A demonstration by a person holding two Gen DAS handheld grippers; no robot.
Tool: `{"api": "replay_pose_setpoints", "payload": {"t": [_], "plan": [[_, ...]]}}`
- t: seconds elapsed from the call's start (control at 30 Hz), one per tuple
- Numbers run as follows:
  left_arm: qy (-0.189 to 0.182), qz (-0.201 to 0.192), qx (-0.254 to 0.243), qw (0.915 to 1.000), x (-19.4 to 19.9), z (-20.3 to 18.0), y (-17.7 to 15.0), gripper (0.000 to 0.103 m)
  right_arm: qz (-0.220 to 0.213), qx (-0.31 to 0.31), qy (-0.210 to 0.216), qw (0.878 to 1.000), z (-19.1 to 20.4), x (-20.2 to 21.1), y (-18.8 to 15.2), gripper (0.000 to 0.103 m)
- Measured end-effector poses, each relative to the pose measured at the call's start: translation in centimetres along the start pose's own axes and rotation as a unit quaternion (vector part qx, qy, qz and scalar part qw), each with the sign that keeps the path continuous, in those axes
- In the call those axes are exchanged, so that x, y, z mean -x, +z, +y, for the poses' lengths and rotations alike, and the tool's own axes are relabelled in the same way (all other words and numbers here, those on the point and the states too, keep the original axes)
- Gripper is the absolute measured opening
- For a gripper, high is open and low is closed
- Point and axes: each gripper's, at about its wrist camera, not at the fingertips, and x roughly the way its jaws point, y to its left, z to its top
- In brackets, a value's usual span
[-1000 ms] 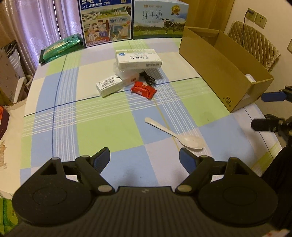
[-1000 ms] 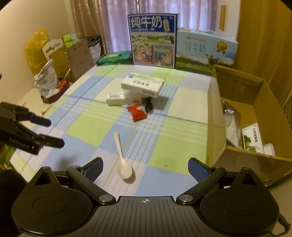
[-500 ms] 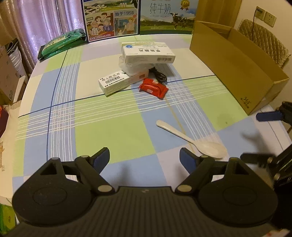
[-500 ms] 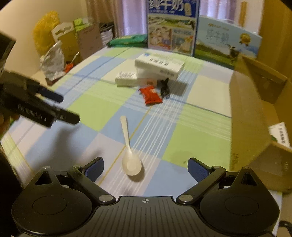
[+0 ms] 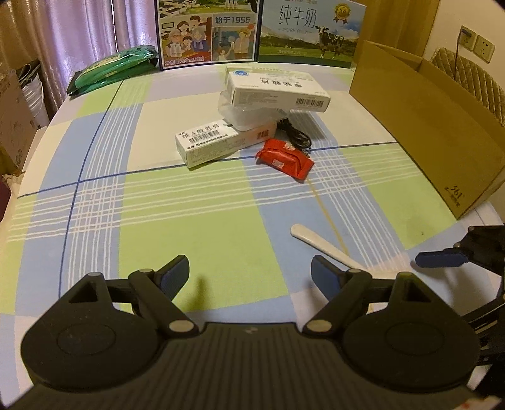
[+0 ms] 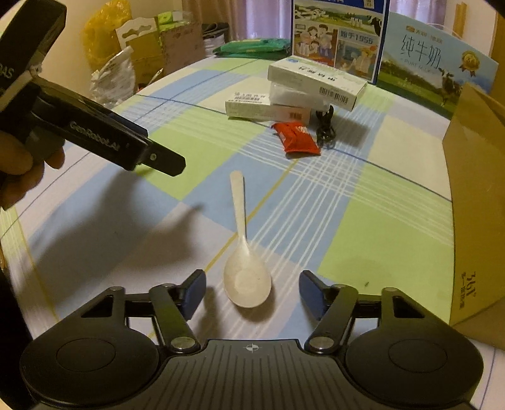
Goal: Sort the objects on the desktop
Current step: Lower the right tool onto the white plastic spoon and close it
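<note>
A white plastic spoon (image 6: 244, 252) lies on the checked tablecloth, bowl toward me. My right gripper (image 6: 251, 291) is open, and the spoon's bowl sits just ahead of the gap between its fingers. In the left wrist view the spoon's handle (image 5: 318, 241) shows right of centre; my left gripper (image 5: 249, 276) is open and holds nothing. Farther back lie a red packet (image 5: 285, 157), a small white box (image 5: 214, 142), a larger white box (image 5: 277, 90) stacked on a clear container, and a black cable (image 6: 325, 126).
An open cardboard box (image 5: 442, 126) stands along the right edge of the table. Two milk cartons (image 5: 262, 28) and a green packet (image 5: 113, 67) stand at the back. A hand holds the left gripper's body (image 6: 94, 135) at the left of the right wrist view.
Both grippers have moved forward and lower over the table. The right gripper has closed in on the spoon's bowl. The spoon and other objects have not moved.
</note>
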Motion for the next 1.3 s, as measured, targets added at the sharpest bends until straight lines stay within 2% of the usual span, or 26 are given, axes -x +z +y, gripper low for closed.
{"api": "replay_pose_setpoints", "payload": {"t": [0.1,0.53,0.93,1.1,1.3], "plan": [[-0.008,0.003,0.014,0.9999,-0.6,0.4,-0.4,0.081,-0.004,0.003,-0.001,1.000,0.0,-0.1,0.0,0.059],[-0.019,0.016,-0.009,0.9996,-1.3,-0.3,-1.3,0.081,-0.004,0.024,0.003,1.000,0.8,-1.0,0.1,0.030],[-0.025,0.024,-0.019,0.9992,-1.6,-1.0,-1.5,0.081,-0.024,-0.005,-0.027,0.999,-0.1,-0.1,0.3,0.030],[-0.027,0.022,-0.019,0.9992,-1.8,-1.3,-1.4,0.082,-0.030,-0.036,-0.056,0.997,-1.3,0.3,0.4,0.030],[-0.035,0.012,-0.031,0.9989,-2.8,-2.3,-0.3,0.081,-0.040,-0.108,-0.083,0.990,-4.0,0.6,1.3,0.030]]}}
